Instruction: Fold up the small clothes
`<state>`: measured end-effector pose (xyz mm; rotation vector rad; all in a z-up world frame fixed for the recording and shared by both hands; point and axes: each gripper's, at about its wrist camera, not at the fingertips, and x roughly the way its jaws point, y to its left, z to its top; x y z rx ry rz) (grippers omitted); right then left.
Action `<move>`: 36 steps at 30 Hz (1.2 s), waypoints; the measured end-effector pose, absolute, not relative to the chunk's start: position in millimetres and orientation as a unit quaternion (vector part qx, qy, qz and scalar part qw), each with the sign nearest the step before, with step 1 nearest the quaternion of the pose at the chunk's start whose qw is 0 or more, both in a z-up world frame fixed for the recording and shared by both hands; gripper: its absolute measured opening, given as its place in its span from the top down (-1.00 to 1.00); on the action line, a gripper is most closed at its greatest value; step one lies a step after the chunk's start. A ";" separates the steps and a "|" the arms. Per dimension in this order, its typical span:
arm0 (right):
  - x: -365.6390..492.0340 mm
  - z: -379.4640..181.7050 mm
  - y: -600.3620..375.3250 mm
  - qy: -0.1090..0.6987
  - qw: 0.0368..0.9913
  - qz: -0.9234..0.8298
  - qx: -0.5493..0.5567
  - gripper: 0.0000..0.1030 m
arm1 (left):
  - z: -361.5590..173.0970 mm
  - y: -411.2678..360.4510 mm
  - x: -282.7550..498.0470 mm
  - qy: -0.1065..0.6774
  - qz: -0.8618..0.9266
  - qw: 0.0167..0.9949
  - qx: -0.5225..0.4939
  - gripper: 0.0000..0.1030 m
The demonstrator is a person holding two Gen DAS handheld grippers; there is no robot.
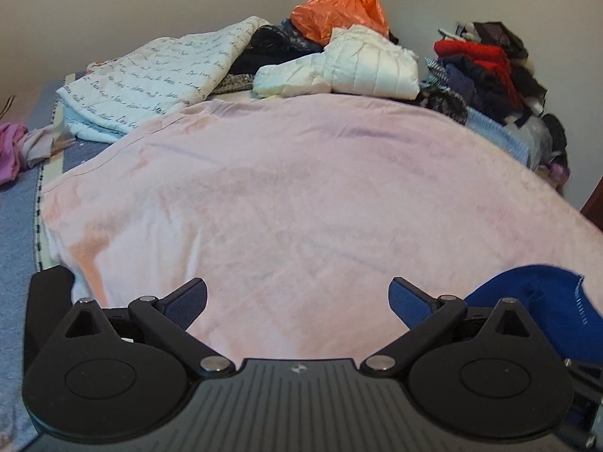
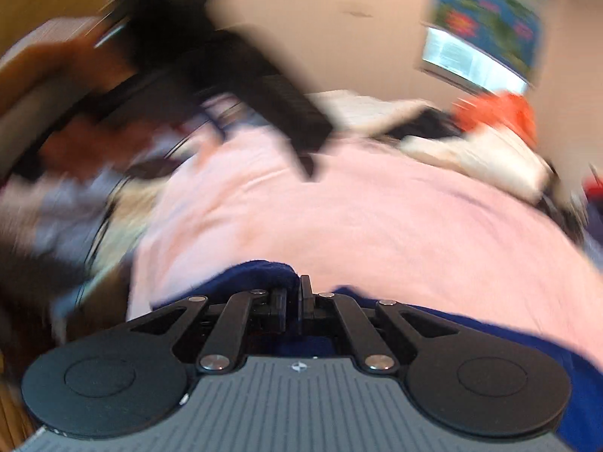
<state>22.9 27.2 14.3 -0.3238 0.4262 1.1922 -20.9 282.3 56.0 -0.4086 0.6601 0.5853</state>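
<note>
- Left wrist view: my left gripper [image 1: 297, 301] hangs low over the pink blanket [image 1: 301, 188], jaws wide apart, nothing between the blue pads [image 1: 186, 301].
- A blue garment [image 1: 535, 301] lies on the blanket's near right edge, just beside my right finger; contact unclear.
- Beyond the blanket's far edge: a white quilt with script print [image 1: 150, 71], a white puffer jacket [image 1: 358, 64], an orange bag [image 1: 339, 7].
- Off the blanket's far right corner, a pile of dark and red clothes [image 1: 486, 67].
- Off the blanket's left side, a crumpled pink cloth [image 1: 11, 150].
- Right wrist view, heavily blurred: my right gripper [image 2: 292, 297] has its jaws together, clamped on a fold of the blue garment [image 2: 256, 275] at the blanket's [image 2: 339, 218] near edge.
- The garment spreads under and to the right of my fingers.
- A black smeared shape [image 2: 241, 67] crosses above the blanket; cannot tell what it is.
- Orange bag [image 2: 497, 109] beyond the blanket's far right.
</note>
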 end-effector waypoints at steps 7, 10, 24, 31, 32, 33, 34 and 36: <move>131.1 15.8 -184.4 0.252 0.835 0.336 0.356 0.82 | 41.5 221.0 29.4 0.353 0.170 0.904 -0.174 -1.00; 122.6 -16.5 -262.8 0.273 0.826 0.234 0.434 0.81 | 26.4 185.3 50.2 0.376 0.120 0.909 -0.133 -1.00; 92.6 -9.5 -272.1 0.280 0.948 0.126 0.078 -0.21 | -7.5 55.7 100.5 0.410 -0.010 0.911 0.051 -1.00; 91.2 -16.5 -176.4 0.249 0.912 0.218 -0.241 -0.37 | -20.3 55.9 105.8 0.429 -0.001 0.903 0.040 -1.00; 96.6 -18.1 -169.5 0.244 0.910 0.215 -0.257 -0.37 | -20.0 55.0 105.3 0.428 -0.001 0.903 0.042 -1.00; 96.6 -18.1 -169.5 0.244 0.910 0.215 -0.257 -0.37 | -19.2 54.1 104.4 0.425 0.000 0.904 0.045 -1.00; 111.8 -22.8 -165.4 0.236 0.921 0.185 -0.248 -0.37 | -18.1 53.2 103.7 0.423 0.000 0.905 0.049 -1.00; 120.6 -20.6 -178.1 0.237 0.946 0.126 -0.180 -0.37 | -16.5 52.3 103.1 0.419 0.000 0.906 0.061 -1.00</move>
